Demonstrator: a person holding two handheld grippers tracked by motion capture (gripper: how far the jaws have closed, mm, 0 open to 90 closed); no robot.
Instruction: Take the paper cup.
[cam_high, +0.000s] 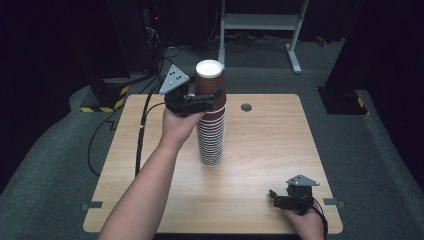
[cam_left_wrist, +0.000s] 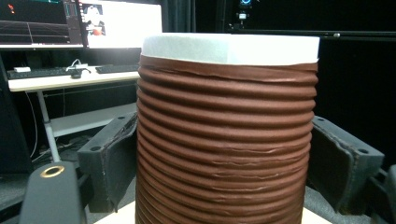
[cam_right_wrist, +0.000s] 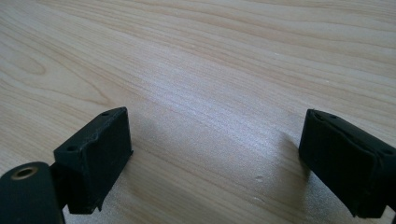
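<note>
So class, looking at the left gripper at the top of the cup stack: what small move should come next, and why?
Probably close the left gripper on the top cup: its jaws flank the ribbed brown wall, apparently not yet squeezing. The right gripper rests open on the table.

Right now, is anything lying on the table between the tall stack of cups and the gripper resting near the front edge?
No. In the high view, only bare wooden table separates the cup stack from the right gripper.

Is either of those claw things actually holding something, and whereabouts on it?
The left gripper has its jaws on either side of the top cup of the stack, on its ribbed brown wall; a firm clamp cannot be told. The right gripper is open over the table.
</note>
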